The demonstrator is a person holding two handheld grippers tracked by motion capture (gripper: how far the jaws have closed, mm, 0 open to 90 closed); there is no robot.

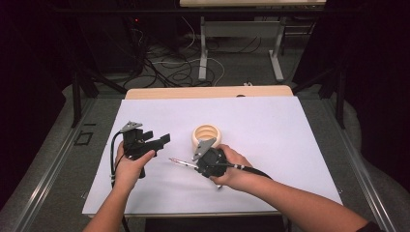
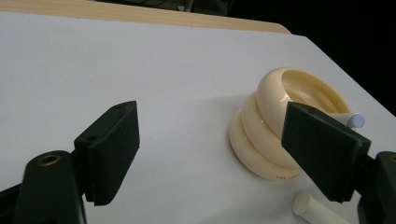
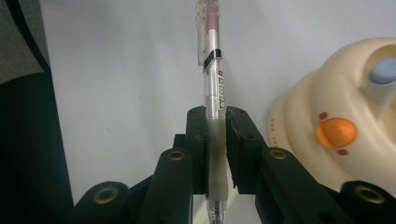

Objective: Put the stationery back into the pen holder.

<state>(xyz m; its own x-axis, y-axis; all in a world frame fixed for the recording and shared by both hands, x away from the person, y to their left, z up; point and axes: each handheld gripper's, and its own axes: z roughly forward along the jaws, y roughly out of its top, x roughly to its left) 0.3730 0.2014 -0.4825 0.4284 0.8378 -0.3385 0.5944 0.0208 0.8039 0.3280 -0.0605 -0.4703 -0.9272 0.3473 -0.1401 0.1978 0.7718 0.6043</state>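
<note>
A clear pen (image 3: 212,70) with a pink end and a clip is clamped between the jaws of my right gripper (image 3: 215,116), which is shut on its grip section. In the high view the pen (image 1: 180,162) sticks out to the left of that gripper (image 1: 198,166), held above the white sheet. A cream ribbed holder (image 1: 205,135) stands just behind the right hand, with a blue-capped stick (image 3: 383,74) inside it. My left gripper (image 1: 157,137) hangs open to the left of the holder, nothing between its jaws. Its own view shows it (image 2: 217,140) facing the holder (image 2: 266,135).
A white sheet (image 1: 270,130) covers the wooden table (image 1: 208,92). A white cylinder (image 2: 310,209) lies on the sheet in front of the holder. Beyond the table are cables (image 1: 169,67) on the floor and a second table's legs (image 1: 203,53).
</note>
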